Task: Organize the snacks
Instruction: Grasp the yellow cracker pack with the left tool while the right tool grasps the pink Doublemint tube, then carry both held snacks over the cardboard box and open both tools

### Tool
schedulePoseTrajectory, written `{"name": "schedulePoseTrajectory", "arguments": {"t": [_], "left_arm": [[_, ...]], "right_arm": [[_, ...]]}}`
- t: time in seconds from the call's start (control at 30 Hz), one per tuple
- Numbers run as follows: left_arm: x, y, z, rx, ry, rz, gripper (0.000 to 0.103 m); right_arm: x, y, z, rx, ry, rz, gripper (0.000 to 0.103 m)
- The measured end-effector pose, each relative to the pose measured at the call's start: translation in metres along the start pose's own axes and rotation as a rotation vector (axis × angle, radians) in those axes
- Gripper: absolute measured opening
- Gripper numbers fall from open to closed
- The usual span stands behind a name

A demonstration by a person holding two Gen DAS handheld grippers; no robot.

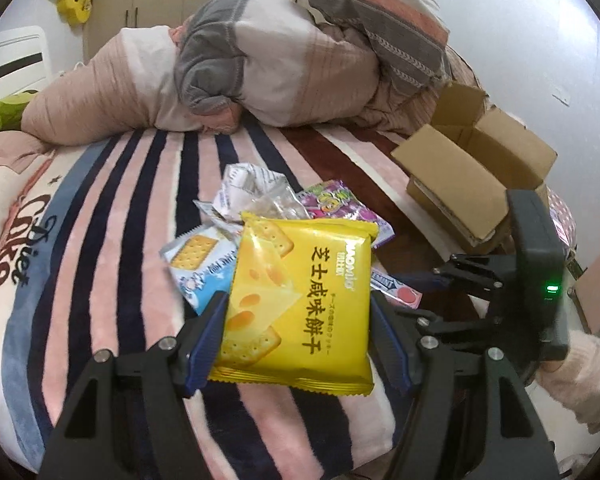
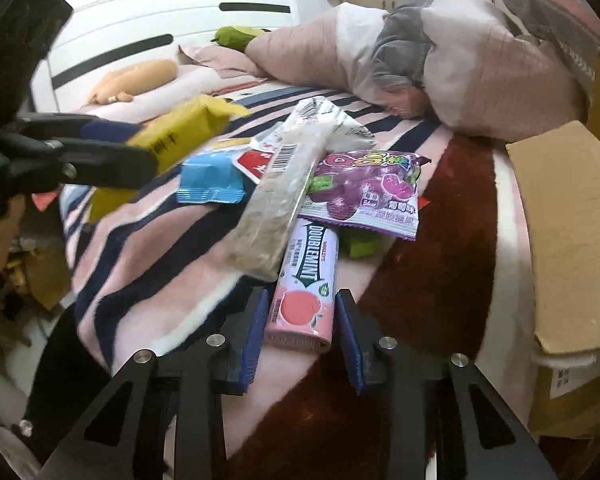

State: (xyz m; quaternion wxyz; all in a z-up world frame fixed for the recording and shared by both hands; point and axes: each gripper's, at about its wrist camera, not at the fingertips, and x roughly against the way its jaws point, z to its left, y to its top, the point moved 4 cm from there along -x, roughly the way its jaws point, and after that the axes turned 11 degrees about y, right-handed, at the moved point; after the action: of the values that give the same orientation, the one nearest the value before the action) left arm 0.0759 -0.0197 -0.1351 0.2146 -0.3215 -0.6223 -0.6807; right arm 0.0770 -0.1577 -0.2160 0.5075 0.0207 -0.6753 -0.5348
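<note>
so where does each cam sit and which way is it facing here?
Left wrist: behind the left tongs, angled down over the striped blanket; tongs clamp a yellow cheese-cracker packet; right tongs and a pale sleeve show.
Right wrist: behind the right tongs, facing the snack pile; blue pads straddle a pink Doublemint gum pack.
Shared: yellow packet, purple grape-candy bag, brown cardboard box.

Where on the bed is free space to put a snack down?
The striped blanket lies bare between the snack pile and the rolled duvet, and left of the pile. The dark red stripe between the purple candy bag and the cardboard box is free too. The pile itself is crowded.
</note>
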Motion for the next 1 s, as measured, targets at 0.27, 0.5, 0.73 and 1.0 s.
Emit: {"name": "schedulePoseTrajectory", "arguments": {"t": [0.27, 0.5, 0.73, 1.0], "left_arm": [[0.031, 0.032, -0.015, -0.05, -0.01, -0.071, 0.066], [0.057, 0.098, -0.077, -0.164, -0.16, -0.153, 0.066], [0.03, 0.168, -0.171, -0.271, -0.283, -0.136, 0.066], [-0.039, 0.174, -0.251, -0.338, -0.326, 0.029, 0.066]], "right_arm": [[-0.001, 0.001, 0.017, 0.062, -0.149, 0.032, 0.025], [0.09, -0.003, 0.029, 0.029, -0.036, -0.095, 0.025], [0.21, 0.022, 0.001, 0.014, -0.085, -0.258, 0.025], [0.256, 0.028, -0.097, -0.089, -0.334, -0.25, 0.025]]}}
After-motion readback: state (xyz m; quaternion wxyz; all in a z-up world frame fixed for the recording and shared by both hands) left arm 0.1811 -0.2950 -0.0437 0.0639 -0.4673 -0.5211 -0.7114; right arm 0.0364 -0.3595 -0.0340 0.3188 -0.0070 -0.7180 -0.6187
